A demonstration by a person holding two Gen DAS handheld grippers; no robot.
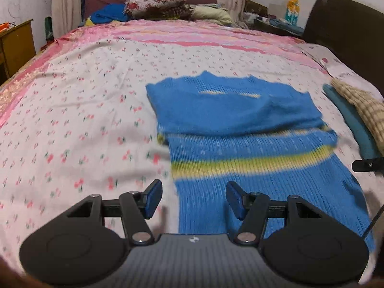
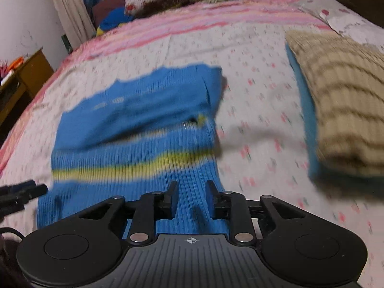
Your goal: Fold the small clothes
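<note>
Left wrist view has the blue sweater [image 1: 240,129] lying flat on the flowery bedsheet [image 1: 72,110], top part folded down over its yellow stripe [image 1: 249,163]. Left gripper [image 1: 194,199] hangs over the hem edge, fingers spread wide, holding nothing. Right gripper [image 2: 192,199] is over the hem too, partly open, empty. Folded checked cloth [image 2: 345,100] sits off to the right.

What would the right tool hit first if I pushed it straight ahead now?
Most likely the blue sweater: the right tool, open and empty, points along its ribbed lower part. Its height above the knit is unclear.
</note>
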